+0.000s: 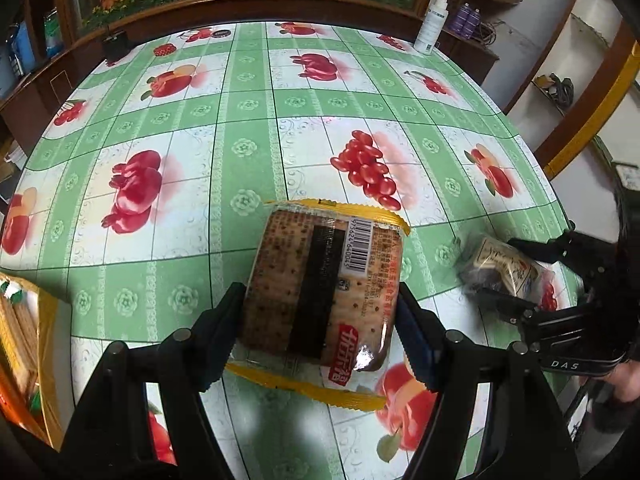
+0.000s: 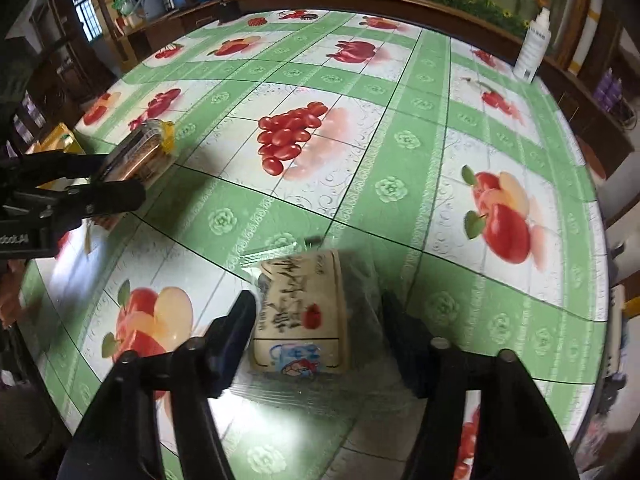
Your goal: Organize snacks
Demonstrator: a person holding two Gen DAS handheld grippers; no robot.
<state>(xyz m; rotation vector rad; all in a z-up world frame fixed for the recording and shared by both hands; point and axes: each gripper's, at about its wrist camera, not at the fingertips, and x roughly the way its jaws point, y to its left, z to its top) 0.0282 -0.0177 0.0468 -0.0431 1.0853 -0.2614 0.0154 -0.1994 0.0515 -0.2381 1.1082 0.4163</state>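
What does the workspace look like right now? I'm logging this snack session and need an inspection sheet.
Surface: table under a green checked cloth with fruit prints.
Job's things: cracker pack with yellow edges, barcode up; beige snack pack in clear wrap; yellow box at the table's left edge.
Clutter: white spray bottle at the far edge.
Grippers: left gripper shut on the cracker pack; right gripper around the beige snack pack, contact on its right side blurred.
Cables: nothing seen on the table.
Surroundings: wooden cabinet with flower mural behind; shelves at both sides.
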